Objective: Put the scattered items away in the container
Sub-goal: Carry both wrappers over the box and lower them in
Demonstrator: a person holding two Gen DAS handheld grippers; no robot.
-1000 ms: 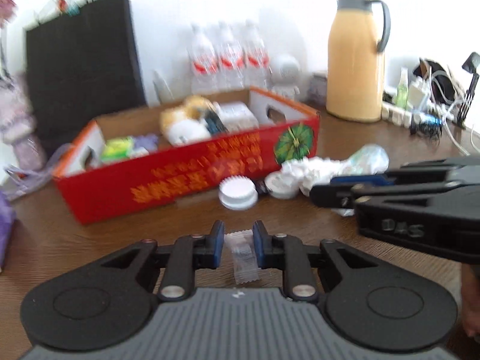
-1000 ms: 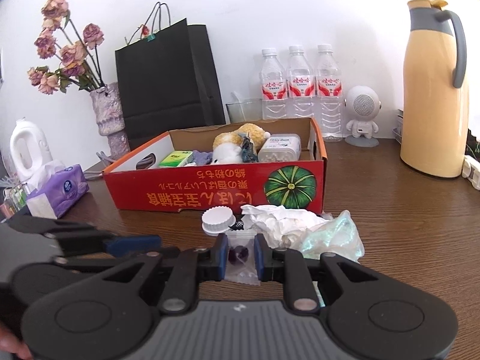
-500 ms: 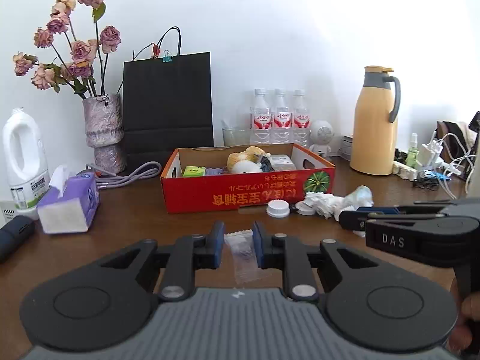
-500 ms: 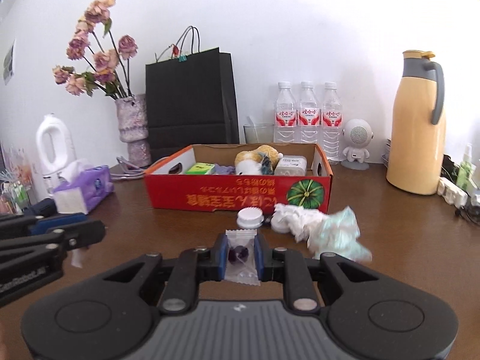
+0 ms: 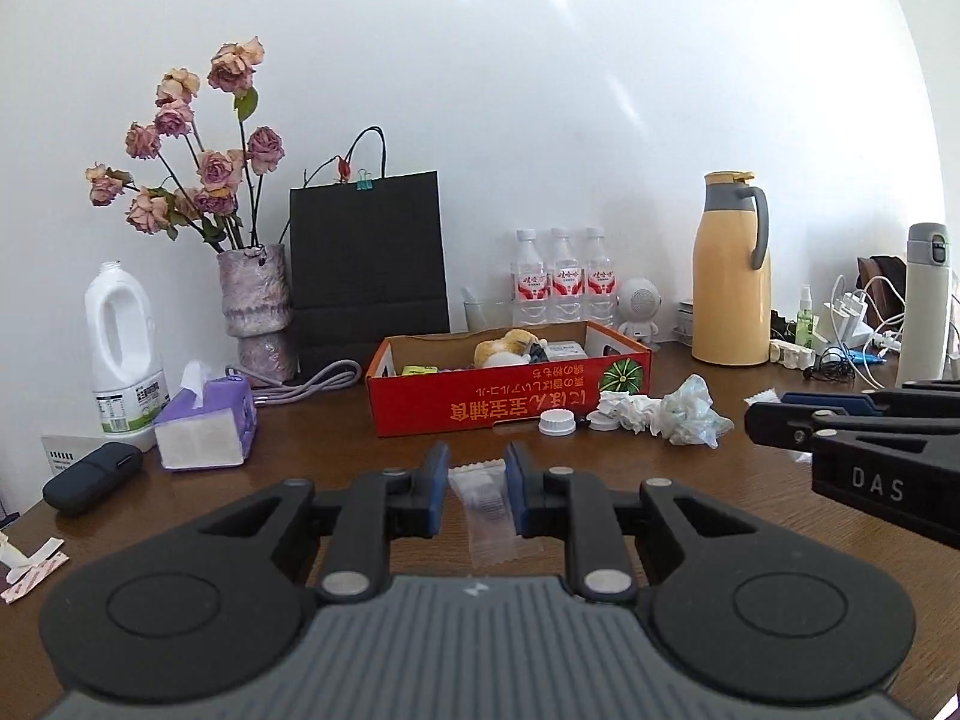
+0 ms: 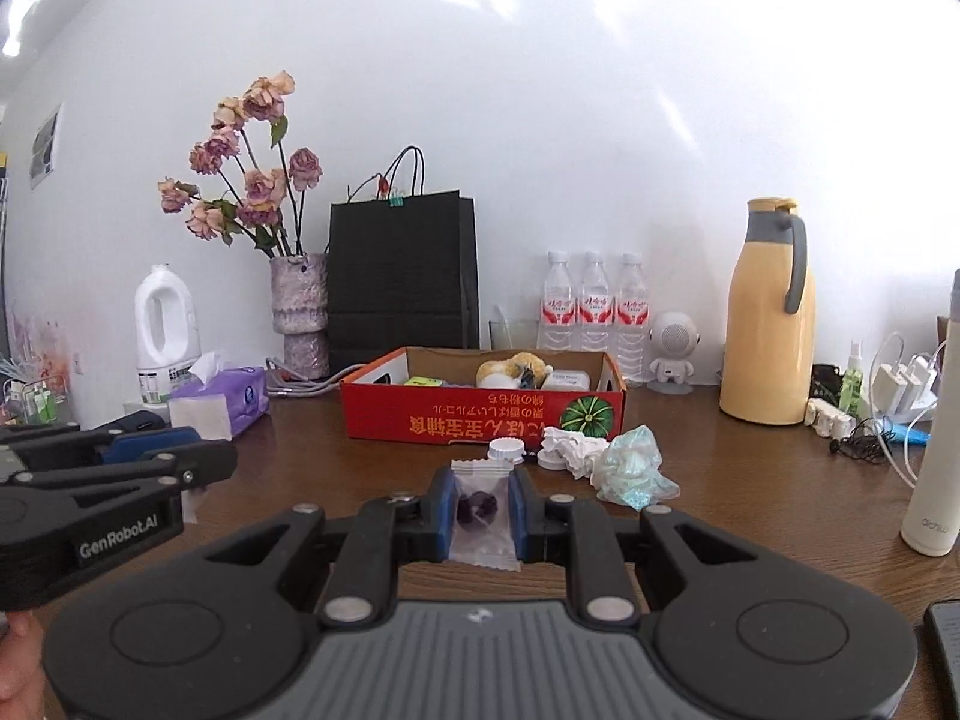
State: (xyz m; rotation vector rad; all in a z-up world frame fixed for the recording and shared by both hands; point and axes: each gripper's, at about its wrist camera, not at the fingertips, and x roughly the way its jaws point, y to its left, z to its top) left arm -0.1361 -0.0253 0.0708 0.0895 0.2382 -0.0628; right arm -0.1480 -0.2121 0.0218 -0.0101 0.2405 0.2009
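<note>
My left gripper (image 5: 478, 495) is shut on a clear plastic packet (image 5: 485, 510). My right gripper (image 6: 480, 507) is shut on a clear candy wrapper with a dark purple sweet (image 6: 477, 507). Both are held well back from the red cardboard box (image 5: 510, 396), also in the right wrist view (image 6: 480, 417), which holds a plush toy, a green packet and a white box. In front of the box lie a white cap (image 5: 557, 422), a second white lid (image 5: 602, 422), crumpled white tissue (image 5: 627, 411) and a crumpled pale blue mask (image 5: 690, 414).
At the back of the brown table (image 5: 600, 468) stand a vase of dried roses (image 5: 258, 300), a black paper bag (image 5: 369, 270), three water bottles (image 5: 561, 285), a yellow thermos jug (image 5: 732, 276) and chargers. A purple tissue pack (image 5: 207, 426) and white jug (image 5: 123, 354) stand left; a white flask (image 6: 942, 450) right.
Both grippers have drawn back and risen away from the box with their packets still held, so the box and the scattered items now look smaller and farther.
</note>
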